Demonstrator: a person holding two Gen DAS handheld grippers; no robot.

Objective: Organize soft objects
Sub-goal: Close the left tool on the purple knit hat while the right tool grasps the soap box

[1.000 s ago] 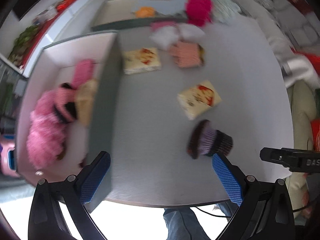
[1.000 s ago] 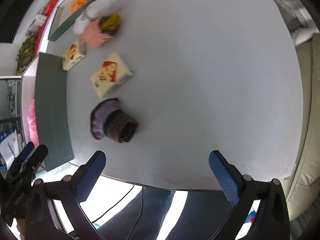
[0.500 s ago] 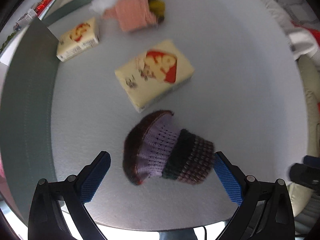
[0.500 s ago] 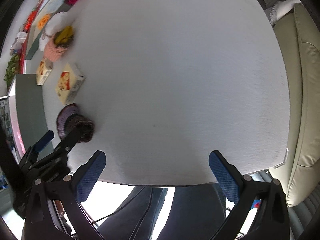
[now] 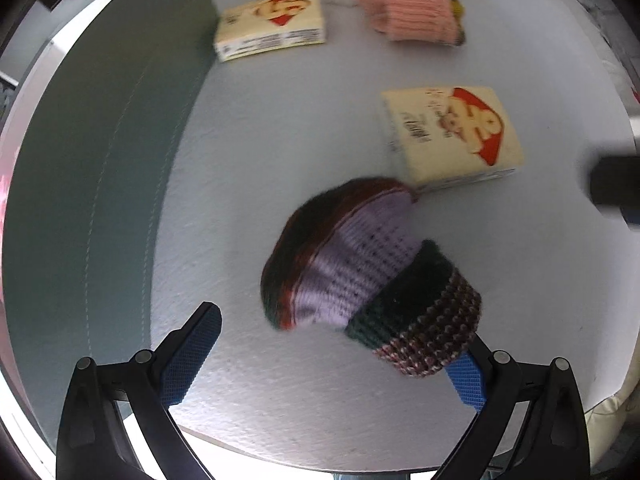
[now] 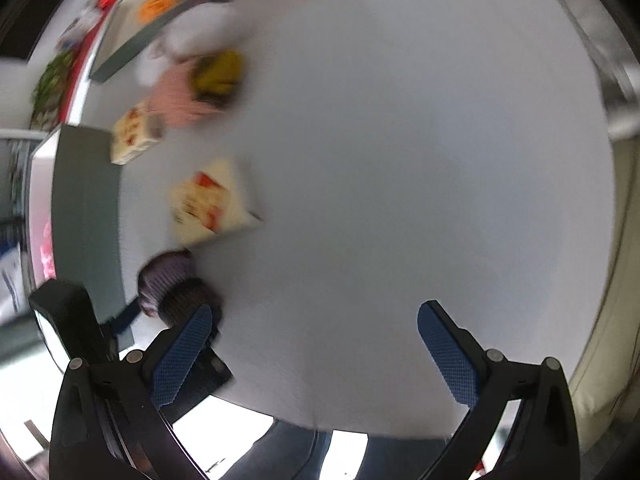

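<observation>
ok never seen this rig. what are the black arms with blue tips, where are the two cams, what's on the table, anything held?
No robot here: a person holds a two-finger gripper in each hand, and each has a fisheye camera looking along its fingers. The blue pads are fingertips.

The left view shows the left gripper, open, straddling a knit hat that lies on the grey table; nothing is gripped. Beyond it lie two packs, a pink knit and a grey bin wall.

The right view shows the right gripper, open and empty over bare table, with the left gripper at its left by the hat.
</observation>
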